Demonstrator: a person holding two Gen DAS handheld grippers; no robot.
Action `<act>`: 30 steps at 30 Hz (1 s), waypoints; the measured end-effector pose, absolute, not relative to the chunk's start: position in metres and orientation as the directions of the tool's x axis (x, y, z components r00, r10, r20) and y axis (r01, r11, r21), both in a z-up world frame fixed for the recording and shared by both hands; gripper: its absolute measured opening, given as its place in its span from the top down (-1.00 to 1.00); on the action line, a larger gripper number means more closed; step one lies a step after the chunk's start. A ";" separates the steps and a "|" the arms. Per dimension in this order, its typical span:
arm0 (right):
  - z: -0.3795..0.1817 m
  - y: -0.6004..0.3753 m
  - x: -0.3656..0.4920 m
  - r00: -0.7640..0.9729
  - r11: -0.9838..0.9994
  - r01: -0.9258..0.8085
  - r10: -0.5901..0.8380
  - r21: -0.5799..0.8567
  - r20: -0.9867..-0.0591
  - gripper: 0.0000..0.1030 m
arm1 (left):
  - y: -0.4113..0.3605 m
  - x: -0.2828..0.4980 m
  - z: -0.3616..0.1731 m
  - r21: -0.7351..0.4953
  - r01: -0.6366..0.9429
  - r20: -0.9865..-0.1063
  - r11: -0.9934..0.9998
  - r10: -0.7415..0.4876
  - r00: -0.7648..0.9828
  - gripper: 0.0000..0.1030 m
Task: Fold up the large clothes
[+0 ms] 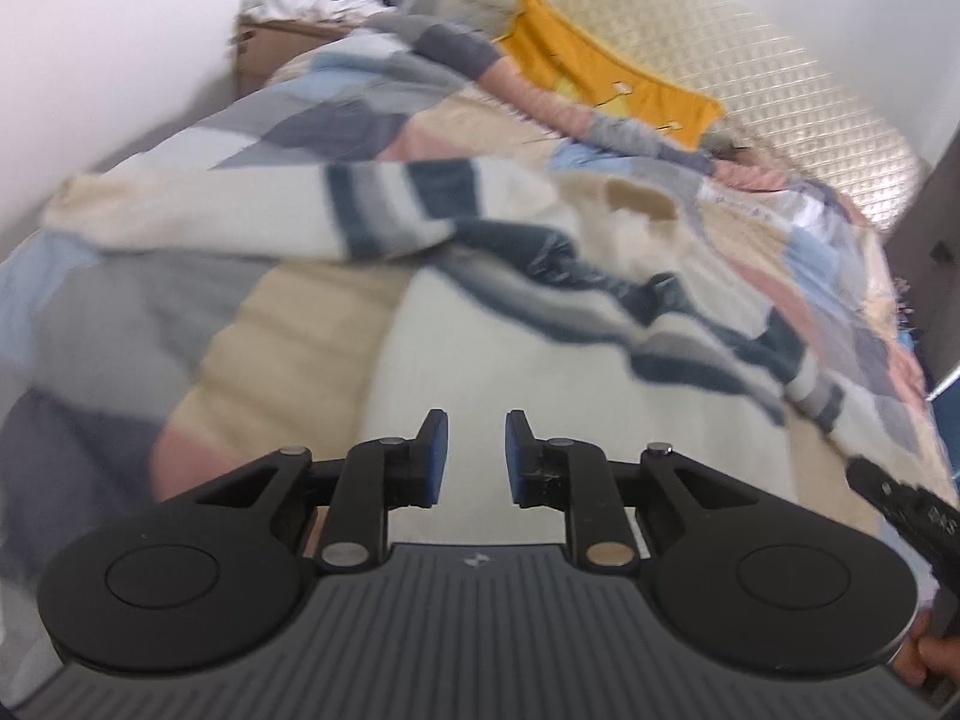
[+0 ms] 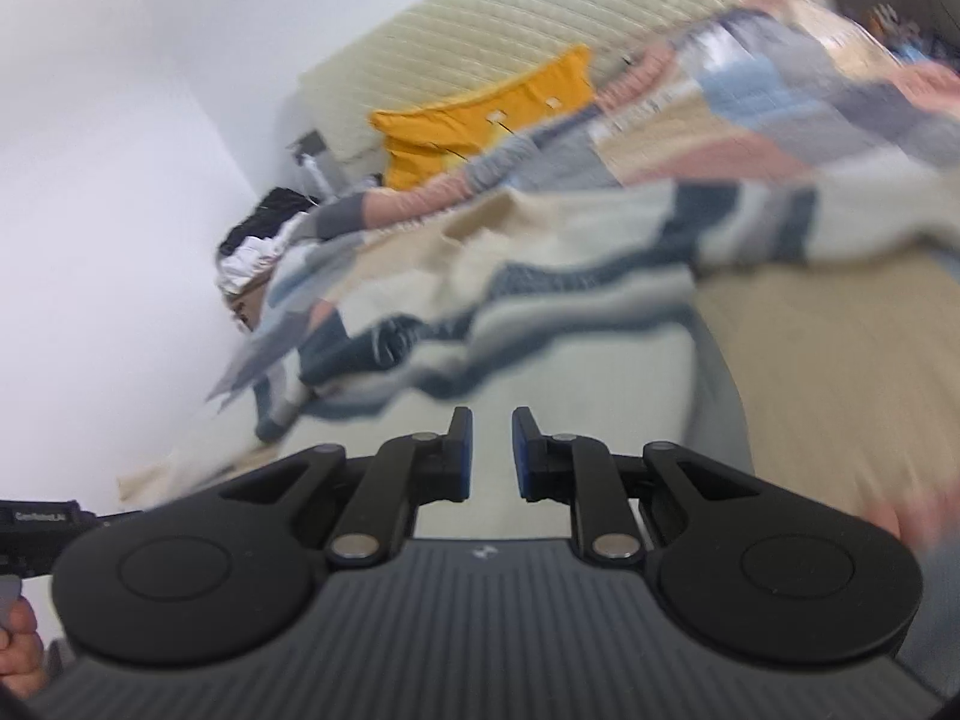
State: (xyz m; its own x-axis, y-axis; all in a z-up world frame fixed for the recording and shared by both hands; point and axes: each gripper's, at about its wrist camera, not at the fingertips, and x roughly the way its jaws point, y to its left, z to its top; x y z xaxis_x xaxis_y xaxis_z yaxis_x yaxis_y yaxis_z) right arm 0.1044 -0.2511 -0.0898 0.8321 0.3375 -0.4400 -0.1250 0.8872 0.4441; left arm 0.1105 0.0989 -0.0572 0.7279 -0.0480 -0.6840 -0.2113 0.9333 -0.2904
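A large cream sweater [image 1: 528, 348] with dark blue and grey stripes lies rumpled on the bed, one sleeve stretched to the left. It also shows in the right wrist view [image 2: 540, 360]. My left gripper [image 1: 476, 456] is open and empty, hovering over the sweater's cream lower part. My right gripper [image 2: 491, 450] is open and empty, also above the cream part. Part of the right gripper's body [image 1: 900, 504] shows at the right edge of the left wrist view. Both views are blurred.
The bed carries a patchwork quilt [image 1: 120, 324] in blue, grey, pink and tan. A yellow cushion [image 1: 594, 72] leans on the quilted cream headboard [image 1: 750, 78]. A cardboard box of clothes [image 1: 294, 18] stands by the white wall at the far left.
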 end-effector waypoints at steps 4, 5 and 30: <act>-0.070 -0.254 0.127 0.872 0.899 -0.148 0.315 0.411 -0.375 0.64 | 0.086 0.145 -0.053 -0.307 -0.210 -0.651 0.928 -0.044 0.757 0.56; -0.066 -0.254 0.134 0.878 0.906 -0.155 0.309 0.394 -0.365 0.64 | 0.084 0.154 -0.055 -0.307 -0.212 -0.653 0.928 -0.044 0.756 0.56; -0.184 -0.238 0.262 0.694 0.941 -0.150 0.319 0.304 -0.646 0.69 | 0.027 0.282 -0.198 -0.170 -0.101 -0.763 0.980 -0.067 0.643 0.44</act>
State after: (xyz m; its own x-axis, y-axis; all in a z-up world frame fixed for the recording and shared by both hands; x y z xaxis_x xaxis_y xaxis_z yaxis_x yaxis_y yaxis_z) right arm 0.2617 -0.2385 -0.1835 0.6938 0.3189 -0.6457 -0.1497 0.9409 0.3038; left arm 0.2816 0.0269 -0.1975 0.6435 -0.0665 -0.7626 -0.1005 0.9802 -0.1703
